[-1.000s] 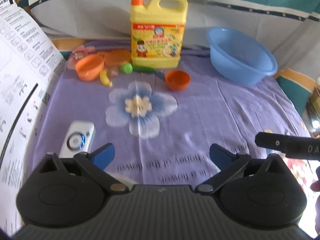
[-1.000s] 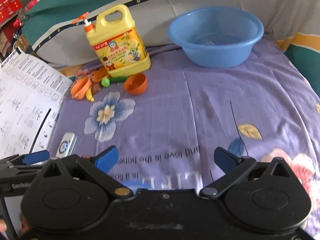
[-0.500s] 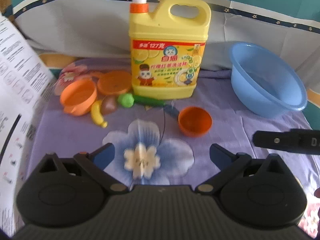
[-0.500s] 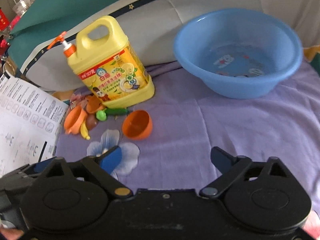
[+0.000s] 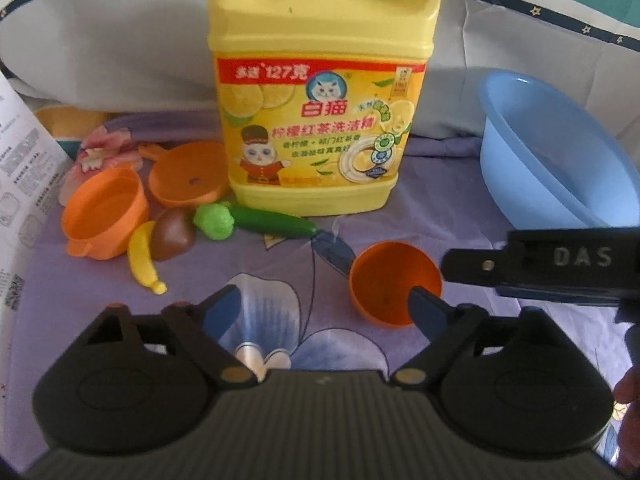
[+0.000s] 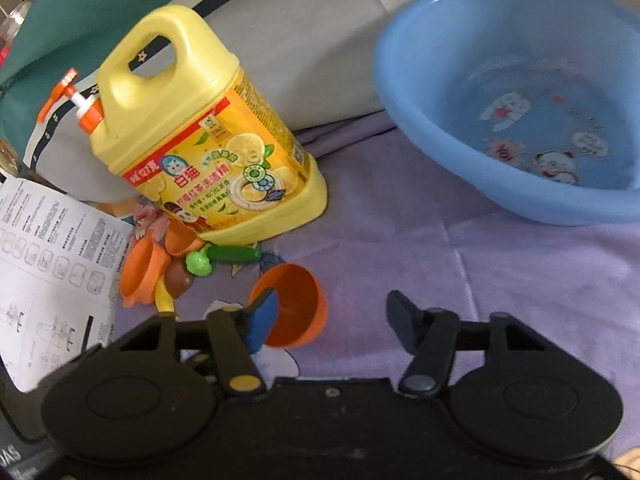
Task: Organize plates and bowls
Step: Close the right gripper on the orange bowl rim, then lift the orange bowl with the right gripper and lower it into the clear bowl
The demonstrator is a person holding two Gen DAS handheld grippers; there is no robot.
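Jaws of both grippers have just been closing, yet each pair stands apart with no pad pressing on anything. Between the fingers of the left gripper (image 5: 326,306) lies only the purple flowered bedsheet (image 5: 460,216), while its right fingertip overlaps the near rim of the small orange bowl (image 5: 394,284), which lies tipped with its mouth toward the cameras; whether they touch I cannot tell. On the right gripper (image 6: 334,314), the left blue pad (image 6: 262,318) sits in front of the same orange bowl (image 6: 294,304) at its left rim, hiding part of it, and the bowl lies mostly outside the gap. Further left, an orange pot (image 5: 104,220) and a flat orange plate (image 5: 190,178) sit close together with a toy banana (image 5: 144,258), a brown toy fruit (image 5: 172,234) and a green toy vegetable (image 5: 248,222) beside them; from the right wrist view this cluster is crowded and partly hidden. Behind stands a yellow detergent jug (image 5: 320,92), its pump cut off at the top of the left view. A blue basin (image 6: 516,96) sits at the far right, its rim cut off by the frame edge. A printed paper sheet (image 6: 52,264) is cropped at the left edge, and its text is too small to read.
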